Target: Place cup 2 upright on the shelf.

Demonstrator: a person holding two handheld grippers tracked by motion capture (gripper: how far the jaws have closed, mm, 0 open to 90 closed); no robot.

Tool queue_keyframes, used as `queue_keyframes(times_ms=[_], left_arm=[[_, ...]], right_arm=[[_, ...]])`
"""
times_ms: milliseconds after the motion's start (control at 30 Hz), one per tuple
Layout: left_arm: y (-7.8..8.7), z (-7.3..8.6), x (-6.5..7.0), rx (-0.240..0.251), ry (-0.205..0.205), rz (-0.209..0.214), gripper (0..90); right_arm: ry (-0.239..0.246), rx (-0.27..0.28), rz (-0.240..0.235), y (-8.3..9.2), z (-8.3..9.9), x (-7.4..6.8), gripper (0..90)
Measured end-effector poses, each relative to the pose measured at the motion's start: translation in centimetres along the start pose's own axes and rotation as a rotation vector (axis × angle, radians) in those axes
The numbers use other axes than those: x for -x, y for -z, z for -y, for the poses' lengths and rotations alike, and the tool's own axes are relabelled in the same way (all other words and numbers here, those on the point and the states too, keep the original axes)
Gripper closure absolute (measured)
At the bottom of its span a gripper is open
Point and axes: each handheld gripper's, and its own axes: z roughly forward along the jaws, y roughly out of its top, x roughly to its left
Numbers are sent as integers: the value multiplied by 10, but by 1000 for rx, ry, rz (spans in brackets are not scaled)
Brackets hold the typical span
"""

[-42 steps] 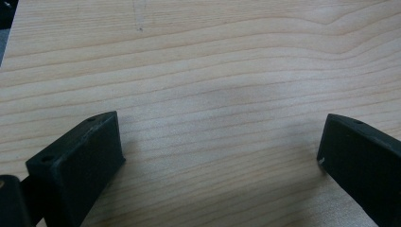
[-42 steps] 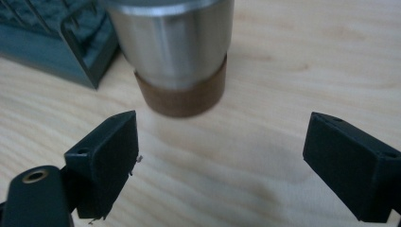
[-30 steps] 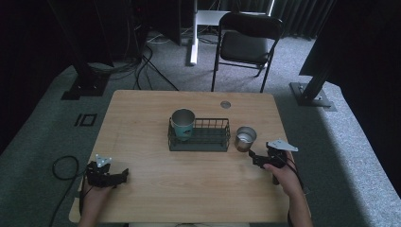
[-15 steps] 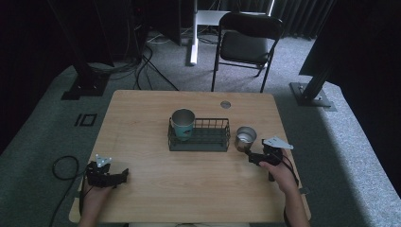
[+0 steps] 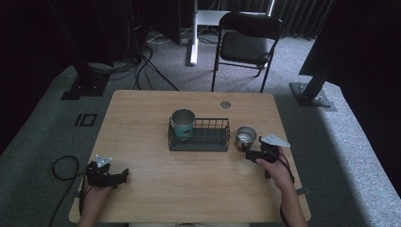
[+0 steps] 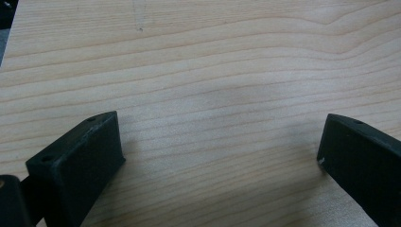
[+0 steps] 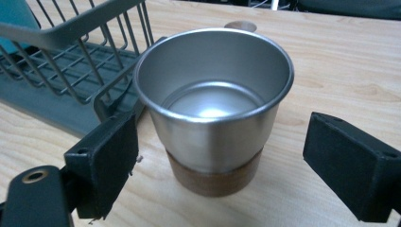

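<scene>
In the high view the right gripper (image 5: 249,153) sits right of centre in the frame, its jaws pointing at a steel cup (image 5: 245,137) that stands upright on the wooden table (image 5: 142,123), just beside the right end of a dark wire basket (image 5: 208,140). A teal-sided cup (image 5: 183,123) stands inside the left end of that basket. In the right gripper view the steel cup (image 7: 213,104) fills the middle of the frame, empty, with a brown band around its base; the black jaws are spread wide on either side of it, each with a clear gap to the cup wall, so the tool is released and grips nothing. The basket (image 7: 71,56) lies in the upper left of that view. The left gripper (image 5: 124,175) rests at the lower left of the high view, well apart from the cups; in the left gripper view its jaws stand wide over bare wood (image 6: 213,85), released too
</scene>
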Motion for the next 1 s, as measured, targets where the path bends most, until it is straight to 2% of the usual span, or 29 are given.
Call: queue_keyframes(times_ms=[200, 400, 1000], left_arm=[[0, 0, 0, 0, -1, 1, 14], [0, 0, 0, -2, -5, 3, 14], [0, 0, 0, -1, -4, 3, 14]], right_arm=[[-5, 30, -23, -6, -2, 0, 109], [-2, 44, -22, -13, -2, 0, 109], [8, 53, 8, -29, -4, -4, 109]])
